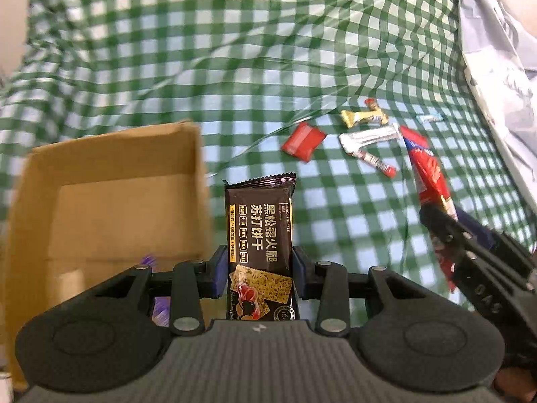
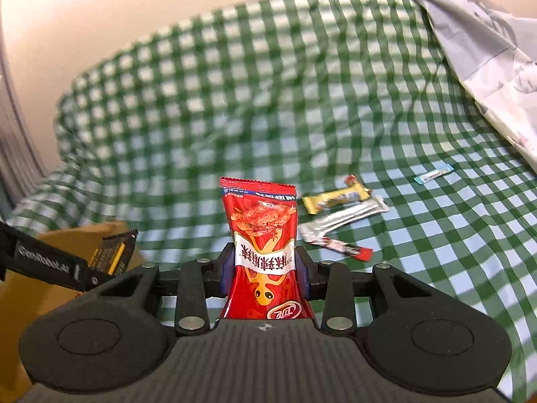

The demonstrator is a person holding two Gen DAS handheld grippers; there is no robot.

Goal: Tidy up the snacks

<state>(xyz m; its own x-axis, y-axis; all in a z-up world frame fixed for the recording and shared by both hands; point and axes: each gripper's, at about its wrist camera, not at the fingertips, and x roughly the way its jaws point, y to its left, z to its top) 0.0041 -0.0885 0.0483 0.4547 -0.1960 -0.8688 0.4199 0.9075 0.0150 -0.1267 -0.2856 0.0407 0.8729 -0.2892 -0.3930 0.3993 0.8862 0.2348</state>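
Observation:
My left gripper [image 1: 258, 273] is shut on a dark brown cracker packet [image 1: 260, 235], held just right of an open cardboard box [image 1: 110, 181]. A purple wrapper [image 1: 147, 260] lies inside the box. My right gripper [image 2: 265, 270] is shut on a red snack bag [image 2: 263, 241], held above the cloth; the bag also shows in the left wrist view [image 1: 428, 174]. Loose snacks lie on the cloth: a red packet [image 1: 303, 141], a yellow bar [image 1: 364, 118], a silver packet [image 1: 369, 137] and a thin red-tipped stick [image 1: 376, 163].
A green-and-white checked cloth [image 1: 235, 67] covers the surface, wrinkled in places. A grey patterned fabric [image 1: 496, 50] lies along the right edge. A small blue label [image 2: 433, 174] lies on the cloth. A pale wall [image 2: 100, 6] stands behind.

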